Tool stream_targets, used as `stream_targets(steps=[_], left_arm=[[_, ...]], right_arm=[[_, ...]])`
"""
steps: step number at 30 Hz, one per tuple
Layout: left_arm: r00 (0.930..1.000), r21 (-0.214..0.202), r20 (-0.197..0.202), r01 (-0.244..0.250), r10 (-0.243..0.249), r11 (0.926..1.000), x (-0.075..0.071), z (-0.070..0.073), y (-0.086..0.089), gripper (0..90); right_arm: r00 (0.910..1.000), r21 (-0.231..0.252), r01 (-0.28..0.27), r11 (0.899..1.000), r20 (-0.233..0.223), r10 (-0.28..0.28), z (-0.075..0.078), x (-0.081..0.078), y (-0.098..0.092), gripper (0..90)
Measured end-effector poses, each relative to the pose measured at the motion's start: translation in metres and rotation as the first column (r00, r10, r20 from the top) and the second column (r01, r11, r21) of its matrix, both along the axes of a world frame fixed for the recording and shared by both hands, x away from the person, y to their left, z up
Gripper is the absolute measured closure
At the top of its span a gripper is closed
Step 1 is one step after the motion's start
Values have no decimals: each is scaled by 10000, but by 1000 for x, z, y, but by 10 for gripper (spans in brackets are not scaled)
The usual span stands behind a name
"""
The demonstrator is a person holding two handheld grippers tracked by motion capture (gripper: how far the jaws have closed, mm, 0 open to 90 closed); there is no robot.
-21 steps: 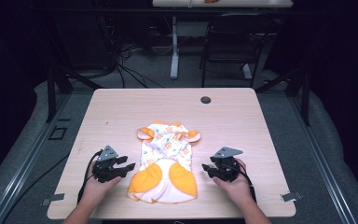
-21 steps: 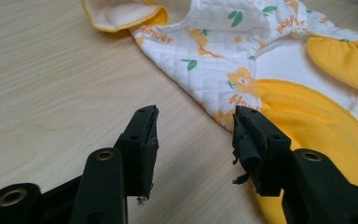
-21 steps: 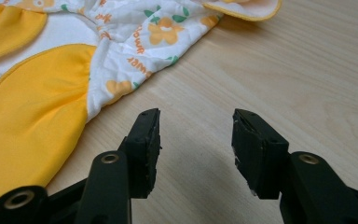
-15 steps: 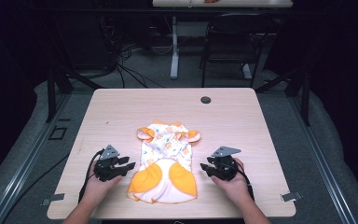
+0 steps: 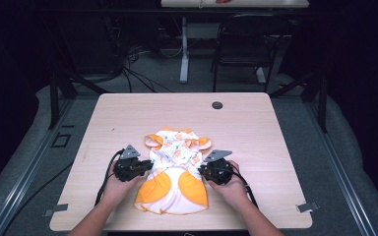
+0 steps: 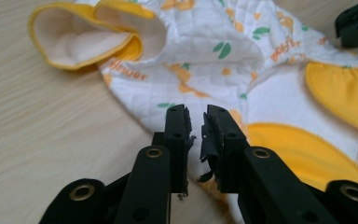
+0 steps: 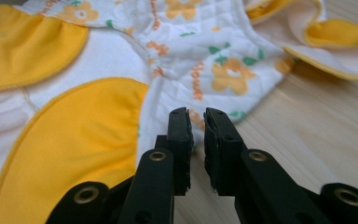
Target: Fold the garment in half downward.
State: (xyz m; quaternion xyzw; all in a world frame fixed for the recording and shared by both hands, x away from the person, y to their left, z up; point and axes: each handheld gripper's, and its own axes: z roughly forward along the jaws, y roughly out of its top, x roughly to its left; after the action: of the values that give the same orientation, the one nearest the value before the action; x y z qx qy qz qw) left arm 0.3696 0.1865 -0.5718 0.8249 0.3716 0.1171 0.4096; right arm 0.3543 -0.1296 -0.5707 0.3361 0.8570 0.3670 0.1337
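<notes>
- Two grippers flank a garment lying near the table's near edge.
- Left gripper: jaws narrow, at the cloth's edge, gripping nothing.
- Right gripper: likewise.

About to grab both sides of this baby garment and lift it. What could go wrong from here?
The left hand-held gripper and the right hand-held gripper both have their jaws nearly closed, with no fabric between them, so they may miss the baby garment. Its quilted edge lies flat on the table, so the jaws could scrape wood.
</notes>
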Motion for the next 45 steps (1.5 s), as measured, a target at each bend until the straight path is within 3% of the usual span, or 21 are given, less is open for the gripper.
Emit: stream_targets(steps=[2,4,14,20,27,31,40,45], left_arm=[[9995,531,-145,286,-278,9982,0,-7,-10,814],[9992,832,-30,405,-404,9957,-3,-9,-14,813],[9973,657,-181,723,-713,9952,-12,-9,-17,812],[9945,730,-302,1026,-1006,9920,-23,-8,-26,810],[9917,730,-436,1241,-1212,9896,-32,-7,-29,810],[9895,803,-404,1417,-1388,9866,-37,-7,-30,810],[9888,567,-623,1394,-1358,9886,-37,-6,-31,777],[9925,478,-477,1145,-1122,9923,-27,0,-29,730]], right_arm=[[9997,-209,-237,9995,95,240,-3,2,10,801],[9995,-286,-317,9991,-52,316,-7,3,14,806],[9980,-352,-618,9975,-123,614,-6,-6,7,813],[9959,-712,-852,9938,-354,828,-3,-17,0,807],[9944,-1207,-1048,9871,-246,1026,0,-27,-1,803],[9948,-1039,-997,9896,-333,967,0,-31,-4,804],[9938,-1045,-968,9898,-640,904,2,-32,-5,765],[9956,-481,-831,9954,-468,808,9,-24,-6,754]])
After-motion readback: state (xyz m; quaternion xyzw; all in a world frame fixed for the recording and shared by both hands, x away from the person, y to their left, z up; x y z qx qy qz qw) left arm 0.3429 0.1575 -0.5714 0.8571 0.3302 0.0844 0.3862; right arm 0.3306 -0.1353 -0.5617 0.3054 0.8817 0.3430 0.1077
